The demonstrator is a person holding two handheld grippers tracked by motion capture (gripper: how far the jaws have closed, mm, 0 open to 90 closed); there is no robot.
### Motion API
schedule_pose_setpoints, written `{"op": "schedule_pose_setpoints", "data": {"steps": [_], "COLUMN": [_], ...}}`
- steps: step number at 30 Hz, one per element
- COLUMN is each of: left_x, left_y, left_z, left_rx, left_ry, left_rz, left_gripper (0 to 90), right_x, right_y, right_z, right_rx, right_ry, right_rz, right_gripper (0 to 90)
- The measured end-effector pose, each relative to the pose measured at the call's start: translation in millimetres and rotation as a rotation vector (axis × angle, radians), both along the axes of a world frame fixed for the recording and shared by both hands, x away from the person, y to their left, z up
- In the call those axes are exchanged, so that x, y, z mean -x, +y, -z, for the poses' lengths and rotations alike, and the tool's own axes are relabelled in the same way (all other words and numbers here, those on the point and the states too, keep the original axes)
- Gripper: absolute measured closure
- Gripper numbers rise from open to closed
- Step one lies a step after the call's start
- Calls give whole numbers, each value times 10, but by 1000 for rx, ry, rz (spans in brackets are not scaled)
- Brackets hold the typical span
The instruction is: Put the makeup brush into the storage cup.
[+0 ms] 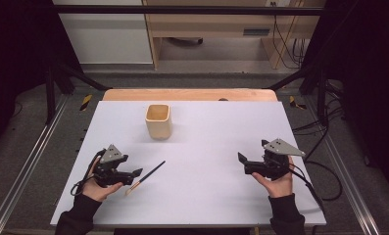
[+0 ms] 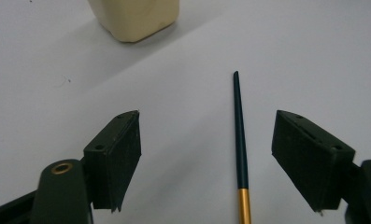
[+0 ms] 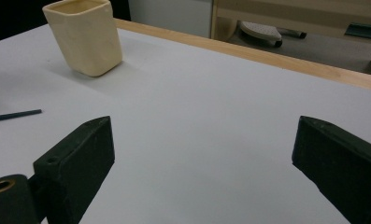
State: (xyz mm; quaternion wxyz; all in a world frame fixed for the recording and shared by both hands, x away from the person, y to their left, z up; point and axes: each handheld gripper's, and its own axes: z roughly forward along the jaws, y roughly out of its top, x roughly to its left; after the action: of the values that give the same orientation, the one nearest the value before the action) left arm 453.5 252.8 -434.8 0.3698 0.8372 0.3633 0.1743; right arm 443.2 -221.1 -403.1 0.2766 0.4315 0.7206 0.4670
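Left hand-held gripper is still fairly wide, jaws either side of the paintbrush lying flat on the desk, not pinching yet. I'd center it, squeeze near the gold ferrule, then lift level.

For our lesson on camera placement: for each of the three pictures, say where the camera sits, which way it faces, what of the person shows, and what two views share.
High view: above the person's side, looking forward and down on the white table; forearms, left tool, right tool.
Left gripper view: on the left tool, facing the dark thin gold-banded paintbrush.
Right gripper view: on the right tool, looking across the table.
All share the cream square cup.
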Motion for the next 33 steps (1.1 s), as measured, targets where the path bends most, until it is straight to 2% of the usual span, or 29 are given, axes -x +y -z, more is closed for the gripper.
{"op": "schedule_pose_setpoints", "data": {"steps": [8,9,19,33], "left_x": [-5,-8,-17,-18], "left_y": [-87,-108,-219,-304], "left_z": [57,70,144,215], "left_rx": [-41,-61,-122,-164], "left_ry": [32,40,80,139], "left_rz": [29,41,84,109], "left_gripper": [332,345,467,660], "right_x": [-6,-8,-13,-20], "right_y": [9,9,18,22], "right_z": [11,12,22,32], "right_rx": [7,8,15,22], "right_ry": [7,8,14,13], "right_rz": [-5,-5,-7,-10], "right_gripper": [62,62,61,61]}}
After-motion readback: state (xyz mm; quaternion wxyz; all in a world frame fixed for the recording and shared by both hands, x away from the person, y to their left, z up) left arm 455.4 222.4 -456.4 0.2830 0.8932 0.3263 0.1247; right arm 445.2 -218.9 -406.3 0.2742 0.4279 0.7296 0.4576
